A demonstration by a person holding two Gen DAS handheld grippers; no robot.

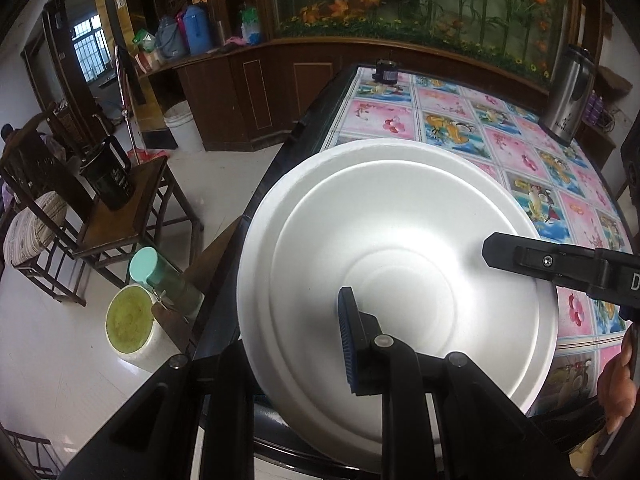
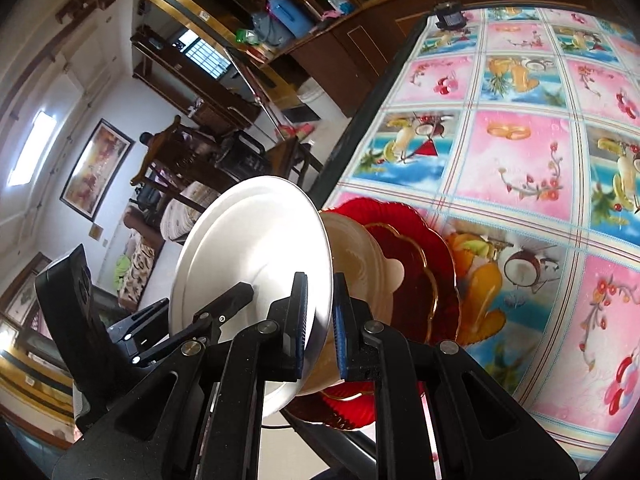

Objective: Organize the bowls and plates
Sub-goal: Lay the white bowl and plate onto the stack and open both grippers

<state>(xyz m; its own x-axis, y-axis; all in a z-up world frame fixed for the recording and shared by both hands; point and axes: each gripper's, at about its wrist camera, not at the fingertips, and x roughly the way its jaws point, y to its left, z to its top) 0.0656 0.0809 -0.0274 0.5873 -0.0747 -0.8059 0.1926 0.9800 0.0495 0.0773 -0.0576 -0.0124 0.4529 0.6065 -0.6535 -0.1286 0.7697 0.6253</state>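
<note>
Both of your grippers pinch one white plate (image 1: 400, 280): left gripper (image 1: 320, 344) at its six o'clock rim, right gripper (image 2: 320, 324) fingers nearly closed on its thin edge. Keep it level over the scalloped red glass plate (image 2: 420, 272) and cream bowl (image 2: 360, 256) on the glossy fruit-print bench (image 2: 520, 160).

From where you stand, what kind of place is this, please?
Probably a home dining or living room: a table with a fruit-patterned cloth, a big aquarium in a wooden cabinet, wooden chairs beside it, and thermos flasks on a sideboard.
</note>
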